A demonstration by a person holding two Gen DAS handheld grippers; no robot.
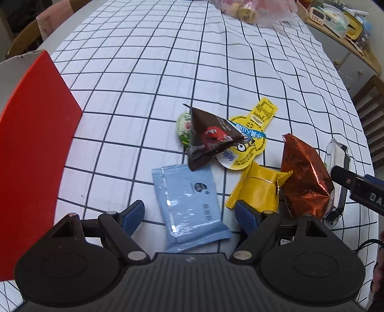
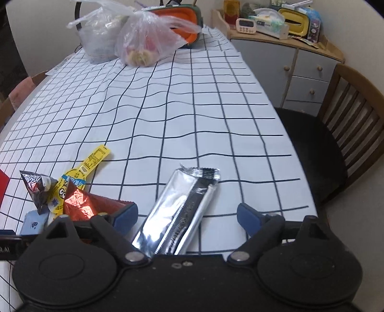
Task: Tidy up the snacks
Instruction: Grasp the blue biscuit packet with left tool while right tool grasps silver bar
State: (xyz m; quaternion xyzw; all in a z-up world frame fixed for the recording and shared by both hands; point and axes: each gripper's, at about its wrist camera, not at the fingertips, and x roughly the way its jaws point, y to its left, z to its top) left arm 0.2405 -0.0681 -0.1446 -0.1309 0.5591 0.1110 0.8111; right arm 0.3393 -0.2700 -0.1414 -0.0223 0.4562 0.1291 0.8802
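Grippers both stand spread with nothing between the pads: the left gripper (image 1: 189, 213) sits low over the near edge of the checked tablecloth (image 1: 144, 79), its blue fingers (image 1: 133, 214) straddling a pale blue packet (image 1: 189, 204) that lies flat on the cloth without visible contact; the right gripper (image 2: 187, 216) likewise straddles a silver wrapper (image 2: 180, 211), which lies lengthwise between its fingers, apart from both pads. Just right of the blue packet lies a yellow wrapped sweet (image 1: 258, 189), touching a crumpled copper foil bag (image 1: 304, 177); the silver wrapper lies at that bag's right side, partly hidden by it in the left view. Beyond the blue packet, a dark brown triangular packet (image 1: 211, 139) overlaps a yellow round-headed pack (image 1: 249, 136) and, at its left, a small green and white sweet (image 1: 184, 124). A red box (image 1: 33, 144) stands at the left edge of the table. At the far end sit two clear plastic bags (image 2: 146, 40) and an orange-lined container (image 2: 189, 16). To the right, off the table, stand a wooden chair (image 2: 348, 115) and a cabinet (image 2: 300, 69) with clutter on top.
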